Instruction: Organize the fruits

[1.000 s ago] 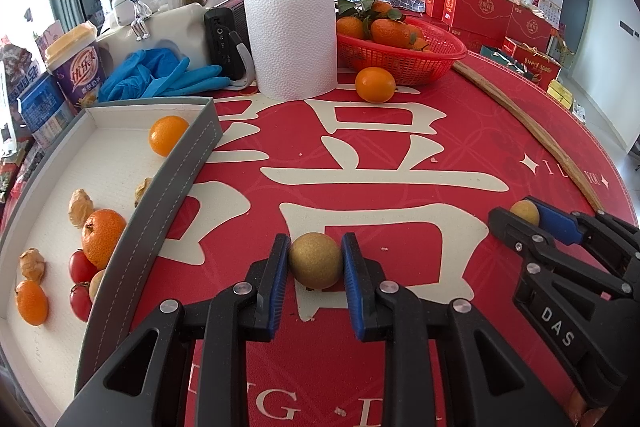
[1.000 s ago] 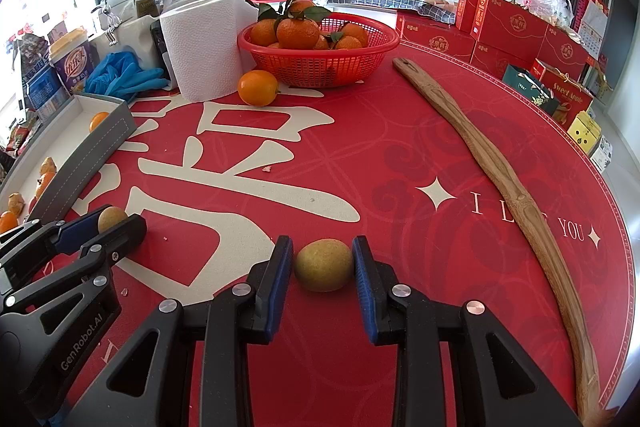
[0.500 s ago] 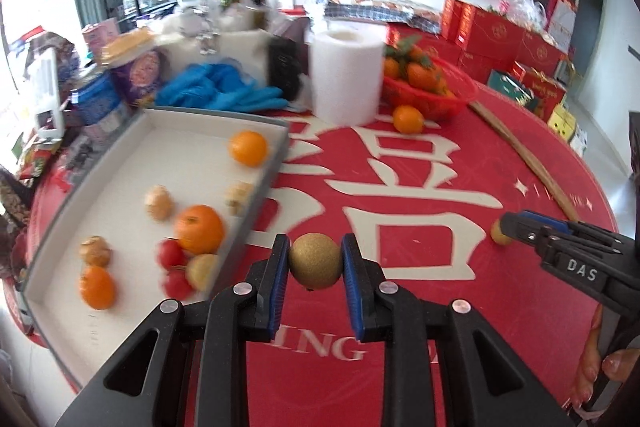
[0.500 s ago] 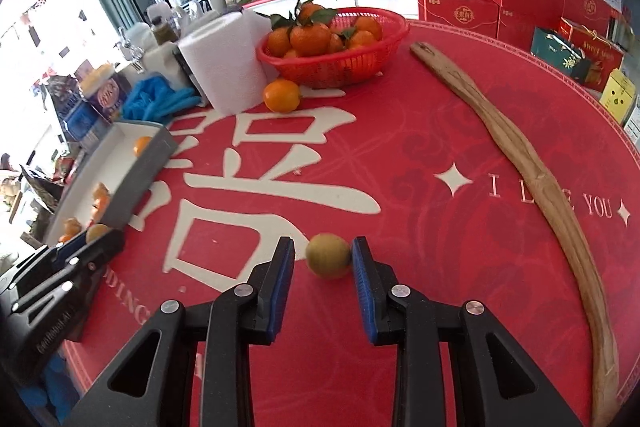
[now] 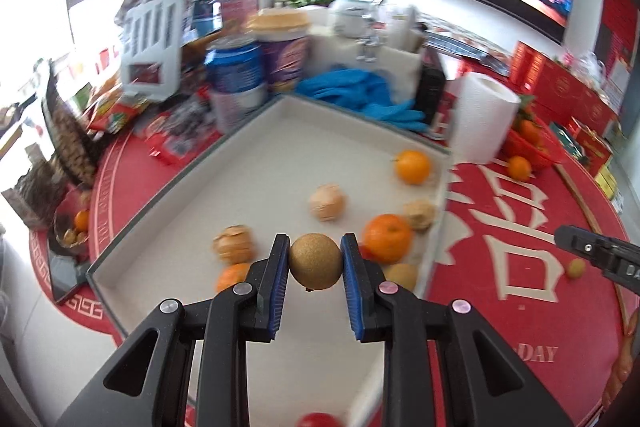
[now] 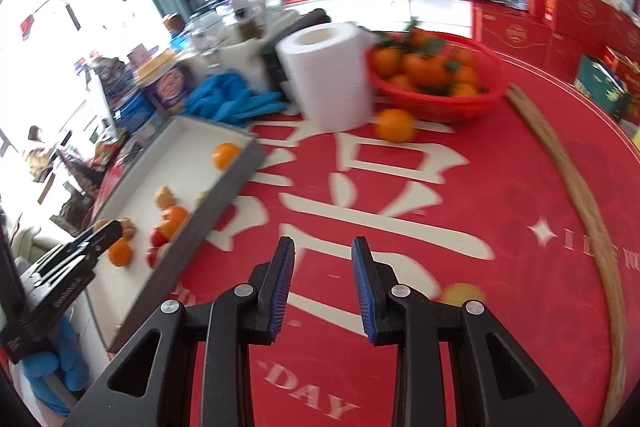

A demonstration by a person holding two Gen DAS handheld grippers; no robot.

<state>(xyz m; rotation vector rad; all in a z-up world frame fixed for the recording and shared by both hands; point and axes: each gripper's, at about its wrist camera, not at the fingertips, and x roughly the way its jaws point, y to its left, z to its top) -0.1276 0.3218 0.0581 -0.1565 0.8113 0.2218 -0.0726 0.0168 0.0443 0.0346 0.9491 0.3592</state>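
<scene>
My left gripper (image 5: 315, 259) is shut on a round brown fruit (image 5: 315, 261) and holds it in the air over the grey-rimmed white tray (image 5: 256, 155). The tray holds several oranges, pale fruits and red fruits; it also shows in the right wrist view (image 6: 236, 183). My right gripper (image 6: 323, 263) is open and empty above the red tablecloth. A yellow-green fruit (image 6: 460, 293) lies on the cloth to its right, partly hidden behind the right finger; it also shows in the left wrist view (image 5: 576, 267). The left gripper's tip (image 6: 102, 233) shows over the tray.
A red basket of oranges (image 6: 436, 75) stands at the back with a loose orange (image 6: 394, 125) before it. A paper roll (image 6: 326, 75), blue gloves (image 6: 228, 99), cans and packets crowd the tray's far side. A long wooden stick (image 6: 580, 195) lies on the right.
My left gripper has carried the brown fruit left and up, over the tray. My right gripper has swung left, away from the yellow-green fruit, which stays on the cloth.
</scene>
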